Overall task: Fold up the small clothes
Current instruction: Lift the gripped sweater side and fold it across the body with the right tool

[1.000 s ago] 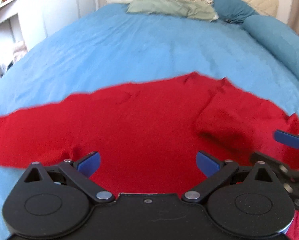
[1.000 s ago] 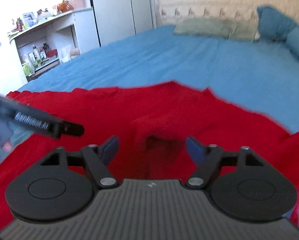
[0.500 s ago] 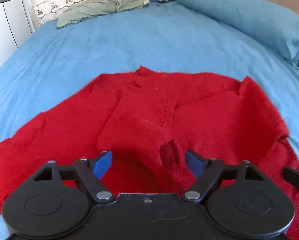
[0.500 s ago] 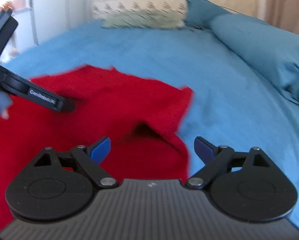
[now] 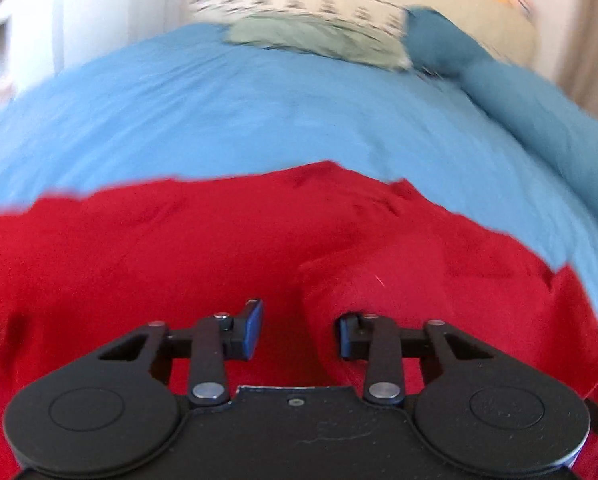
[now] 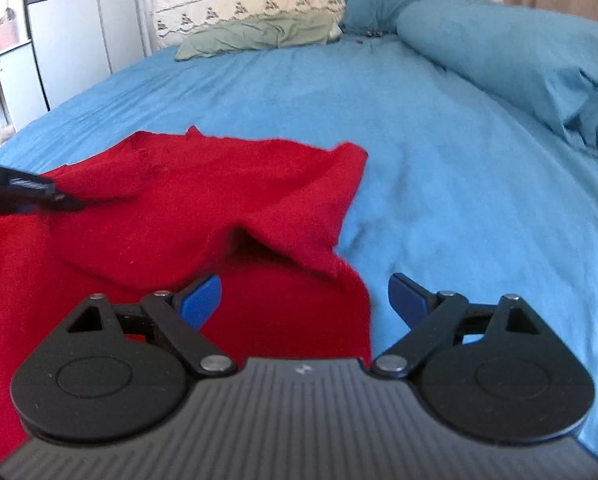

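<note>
A red garment (image 5: 203, 248) lay spread and rumpled on the blue bed (image 5: 259, 120). The left gripper (image 5: 297, 330) was narrowed around a raised fold, pads not meeting. Only the right view showed the garment's right edge, where the right gripper (image 6: 305, 300) stood spread, with bare sheet beyond.

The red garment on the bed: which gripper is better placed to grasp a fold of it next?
Probably the left gripper: its half-closed fingers already flank a raised fold of the red garment. The right gripper is wide open at the garment's edge, half over the blue sheet.
</note>
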